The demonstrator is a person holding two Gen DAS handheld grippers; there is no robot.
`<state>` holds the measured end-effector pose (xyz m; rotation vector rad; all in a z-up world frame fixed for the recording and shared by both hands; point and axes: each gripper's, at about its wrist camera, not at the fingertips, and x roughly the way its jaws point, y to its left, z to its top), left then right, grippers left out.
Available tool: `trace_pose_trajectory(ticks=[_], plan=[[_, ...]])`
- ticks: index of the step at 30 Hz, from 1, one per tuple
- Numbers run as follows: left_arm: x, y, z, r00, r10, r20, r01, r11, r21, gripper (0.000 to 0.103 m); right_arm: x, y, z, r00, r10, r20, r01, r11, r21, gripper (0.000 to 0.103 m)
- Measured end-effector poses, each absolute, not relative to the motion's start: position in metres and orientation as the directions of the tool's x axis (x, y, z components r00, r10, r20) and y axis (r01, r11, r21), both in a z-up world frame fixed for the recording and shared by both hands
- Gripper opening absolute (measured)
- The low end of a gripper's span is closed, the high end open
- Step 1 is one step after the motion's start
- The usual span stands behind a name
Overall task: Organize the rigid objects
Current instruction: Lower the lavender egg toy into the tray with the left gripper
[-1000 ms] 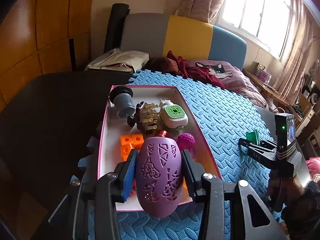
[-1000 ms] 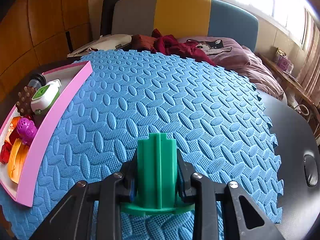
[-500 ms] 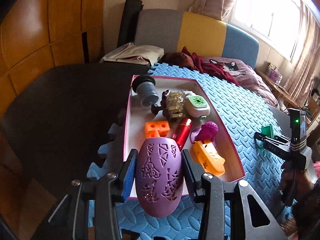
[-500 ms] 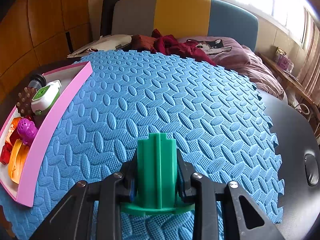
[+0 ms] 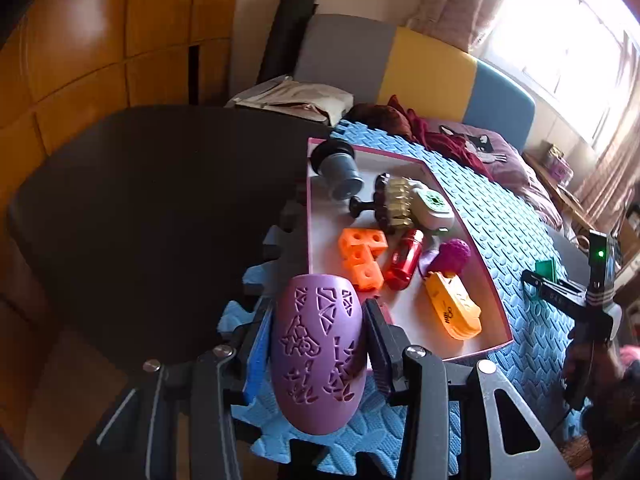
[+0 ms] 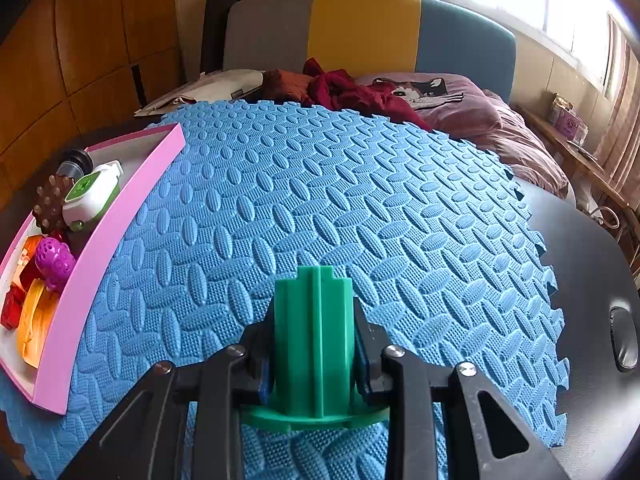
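My left gripper (image 5: 318, 344) is shut on a purple egg-shaped shell with cut-out patterns (image 5: 318, 352), held above the near left corner of the pink-rimmed tray (image 5: 470, 354). The tray holds an orange block piece (image 5: 362, 256), a red bottle (image 5: 404, 260), a magenta ball (image 5: 452, 256), an orange clip (image 5: 452, 310), a spiky brush (image 5: 394, 200), a green-and-white device (image 5: 434, 206) and a grey cup (image 5: 340, 168). My right gripper (image 6: 314, 336) is shut on a green ribbed piece with a round base (image 6: 314, 320), over the blue foam mat (image 6: 320, 200). It also shows in the left wrist view (image 5: 560, 284).
The mat lies on a dark table (image 5: 140, 200). The tray (image 6: 100, 240) sits at the mat's left edge. A bed with pillows and red cloth (image 6: 360, 88) stands behind. A dark oval object (image 6: 624, 344) lies on the table at right.
My left gripper has drawn back and to the left with the purple shell, so more of the tray shows. The right gripper has stayed still with the green piece.
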<state>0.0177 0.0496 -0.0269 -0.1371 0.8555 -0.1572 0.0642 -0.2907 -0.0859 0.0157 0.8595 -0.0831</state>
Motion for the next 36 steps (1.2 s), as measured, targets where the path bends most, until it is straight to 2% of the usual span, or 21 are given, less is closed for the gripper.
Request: trace_pose_trajectory(ticks=[5,9,20,25,28,36], plan=[[0.021,0.065,-0.027,0.637,-0.23,-0.736,0.071,0.968,-0.241,0.044,0.064,-0.291,-0.086,0.65,-0.059,-0.757,0.079,0.997,-0.009,0.03],[0.027,0.052,-0.027,0.614,-0.297,-0.731,0.121,0.951,-0.285,0.044,0.064,-0.293,-0.086,0.652,-0.049,-0.757,0.08,0.997,0.004,0.03],[0.045,-0.021,-0.039,0.513,-0.389,-0.765,0.298,0.917,-0.267,0.044,0.064,-0.298,-0.087,0.655,-0.024,-0.755,0.079,0.996,0.037,0.03],[0.055,-0.036,-0.057,0.492,-0.346,-0.799,0.293,0.93,-0.223,0.044,0.063,-0.299,-0.086,0.656,-0.017,-0.754,0.079,0.996,0.046,0.03],[0.058,-0.043,-0.058,0.524,-0.304,-0.795,0.304,0.939,-0.159,0.044,0.063,-0.299,-0.086,0.657,-0.015,-0.754,0.079,0.996,0.049,0.03],[0.072,-0.037,-0.075,0.556,-0.238,-0.796,0.258,0.96,-0.106,0.044,0.063,-0.299,-0.086,0.657,-0.016,-0.754,0.08,0.996,0.048,0.03]])
